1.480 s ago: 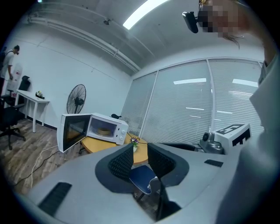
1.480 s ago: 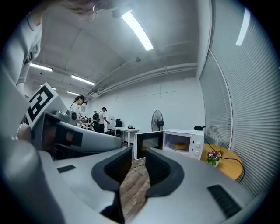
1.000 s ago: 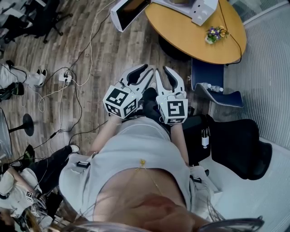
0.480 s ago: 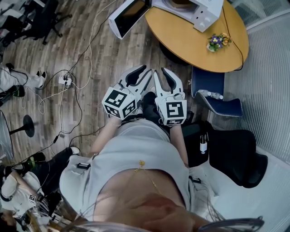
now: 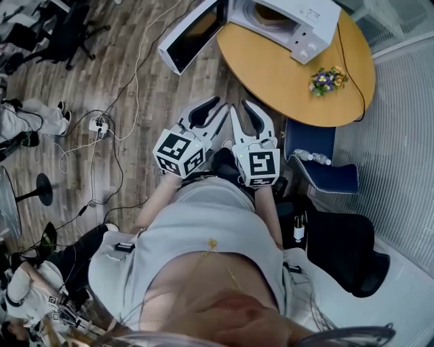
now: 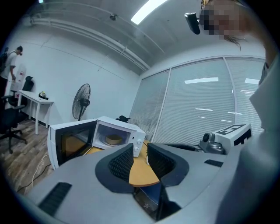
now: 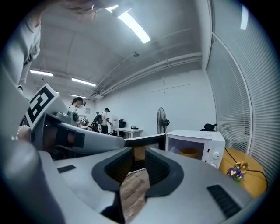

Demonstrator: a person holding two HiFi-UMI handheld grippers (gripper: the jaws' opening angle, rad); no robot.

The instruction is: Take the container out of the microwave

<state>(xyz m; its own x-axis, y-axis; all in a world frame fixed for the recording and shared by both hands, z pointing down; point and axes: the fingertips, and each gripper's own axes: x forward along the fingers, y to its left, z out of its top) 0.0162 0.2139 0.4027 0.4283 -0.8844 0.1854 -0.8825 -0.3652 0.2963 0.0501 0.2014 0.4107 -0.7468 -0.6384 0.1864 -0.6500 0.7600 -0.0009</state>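
A white microwave (image 5: pixel 288 20) stands on the round wooden table (image 5: pixel 285 68) with its door (image 5: pixel 192 35) swung wide open. Inside it sits a tan container (image 6: pixel 114 139), also seen as a yellowish bowl (image 7: pixel 190 152) in the right gripper view. Both grippers are held close to the person's body, well short of the table. My left gripper (image 5: pixel 222 112) and my right gripper (image 5: pixel 239 112) point toward the table, each open by a narrow gap with nothing between the jaws.
A small pot of flowers (image 5: pixel 324 79) stands on the table near the microwave. A blue chair (image 5: pixel 319 152) and a black chair (image 5: pixel 352 247) sit to the right. Cables and a power strip (image 5: pixel 97 123) lie on the wooden floor. People sit at the left.
The head view has shifted so the microwave and table show more fully and lie lower in the frame. Both grippers keep their pose and narrow gap.
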